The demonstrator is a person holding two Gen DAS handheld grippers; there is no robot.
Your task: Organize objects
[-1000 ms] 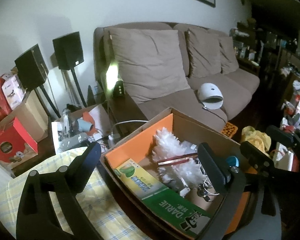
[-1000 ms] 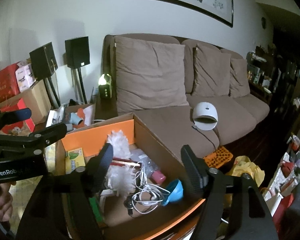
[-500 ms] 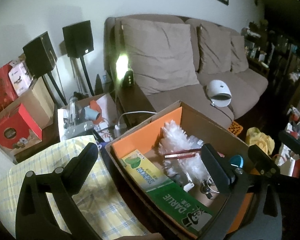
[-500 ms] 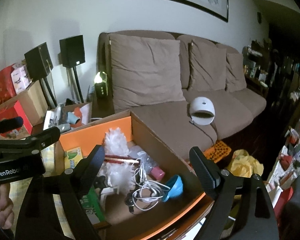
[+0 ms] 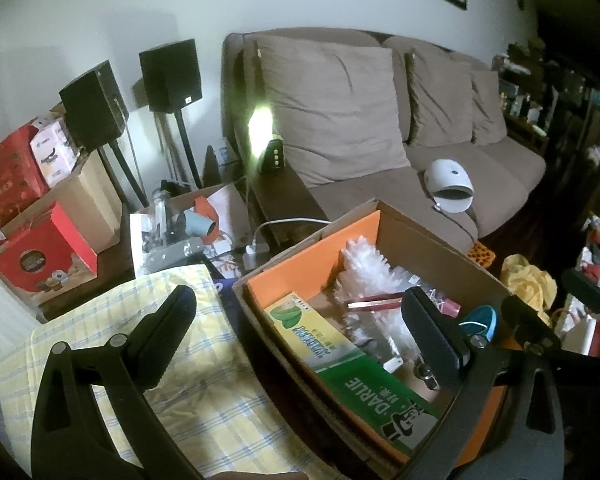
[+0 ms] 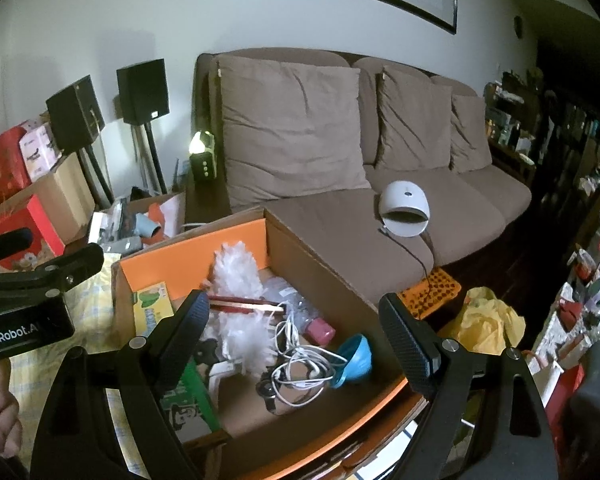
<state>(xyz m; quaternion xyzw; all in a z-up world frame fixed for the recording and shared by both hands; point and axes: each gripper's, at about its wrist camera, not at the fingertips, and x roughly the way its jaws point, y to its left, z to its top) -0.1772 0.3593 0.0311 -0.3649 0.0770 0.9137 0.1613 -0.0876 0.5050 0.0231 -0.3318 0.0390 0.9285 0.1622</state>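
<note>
Both grippers, left (image 5: 296, 320) and right (image 6: 294, 332), spread wide, holding nothing. Tipped down a bit more over the box (image 6: 320, 252) than a second ago. Duster (image 6: 240, 280), cord (image 6: 300, 364), blue cup (image 6: 356, 360) lying in box. Maybe picking soon, maybe done.

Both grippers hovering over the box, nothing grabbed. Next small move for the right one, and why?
Probably lower the right gripper onto the tangled white cable. It is open and empty above the cardboard box, and the cable lies loose on top, roughly between its fingers, beside the blue funnel. The left gripper is also open and empty.
</note>
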